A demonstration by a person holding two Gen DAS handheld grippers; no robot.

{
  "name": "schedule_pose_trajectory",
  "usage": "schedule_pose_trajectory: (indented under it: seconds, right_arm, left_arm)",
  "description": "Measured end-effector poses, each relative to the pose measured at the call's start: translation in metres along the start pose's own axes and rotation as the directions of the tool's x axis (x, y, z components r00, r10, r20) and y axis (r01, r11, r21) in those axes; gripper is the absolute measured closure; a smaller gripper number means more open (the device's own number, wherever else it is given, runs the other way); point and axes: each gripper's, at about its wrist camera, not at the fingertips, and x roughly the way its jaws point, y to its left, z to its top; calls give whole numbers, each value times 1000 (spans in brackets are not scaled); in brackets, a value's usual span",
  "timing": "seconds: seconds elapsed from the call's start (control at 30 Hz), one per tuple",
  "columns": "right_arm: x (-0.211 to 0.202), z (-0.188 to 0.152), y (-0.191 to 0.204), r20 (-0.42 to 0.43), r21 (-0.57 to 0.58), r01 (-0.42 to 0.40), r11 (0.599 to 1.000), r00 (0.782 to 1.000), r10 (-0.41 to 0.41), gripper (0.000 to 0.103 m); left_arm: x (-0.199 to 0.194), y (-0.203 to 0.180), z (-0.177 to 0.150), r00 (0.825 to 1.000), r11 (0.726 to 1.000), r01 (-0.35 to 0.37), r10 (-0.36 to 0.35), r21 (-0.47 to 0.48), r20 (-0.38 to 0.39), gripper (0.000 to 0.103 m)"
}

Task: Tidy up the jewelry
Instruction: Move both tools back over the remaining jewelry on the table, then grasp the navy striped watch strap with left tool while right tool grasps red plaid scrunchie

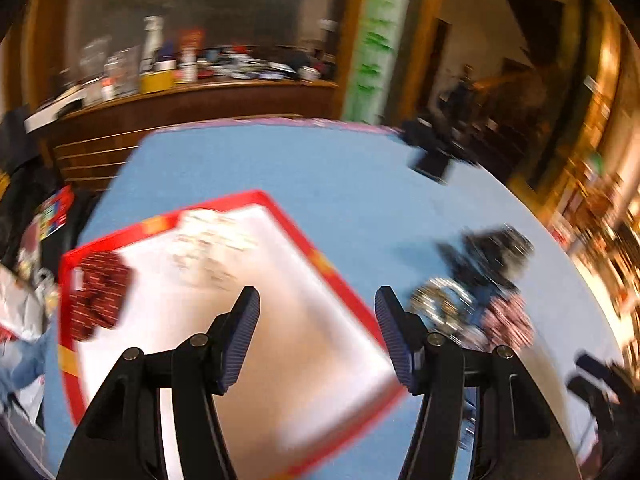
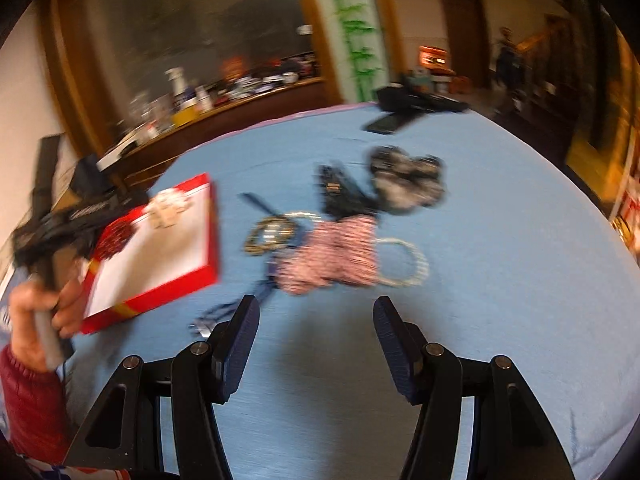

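Both claws are hanging wide open, holding nothing: left claw (image 1: 318, 300) over the red box (image 1: 316, 256), right claw (image 2: 316, 310) short of the jewelry pile (image 2: 332, 252) on the blue surface (image 2: 500, 260). Best approach: single out one piece, pinching low. Box is holding a dark-red scrunchie (image 1: 100, 296) and pale blurred pieces (image 1: 212, 248).

Red-rimmed white box (image 2: 160, 248), pink-and-white patterned scrunchie (image 2: 332, 256), dark red scrunchie (image 1: 98, 296), blue tablecloth (image 2: 500, 260).
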Motion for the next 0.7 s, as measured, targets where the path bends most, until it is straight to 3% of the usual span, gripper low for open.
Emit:
schedule_pose_trajectory:
  seconds: [0.3, 0.43, 0.63, 0.7]
  right_arm:
    - [7, -18, -41, -24, 83, 6, 997, 1000, -4, 40]
    - [3, -20, -44, -1, 96, -37, 995, 999, 37, 40]
    - [2, -21, -43, 15, 100, -77, 992, 997, 76, 39]
    - [2, -21, -44, 20, 107, -87, 990, 996, 85, 39]
  left_arm:
    - [8, -84, -44, 978, 974, 156, -128, 167, -168, 44]
    - [21, -110, -62, 969, 959, 166, -116, 228, -216, 44]
    - [46, -134, -72, 968, 953, 112, -40, 282, -250, 44]
    - [55, -134, -73, 964, 956, 102, -26, 275, -266, 49]
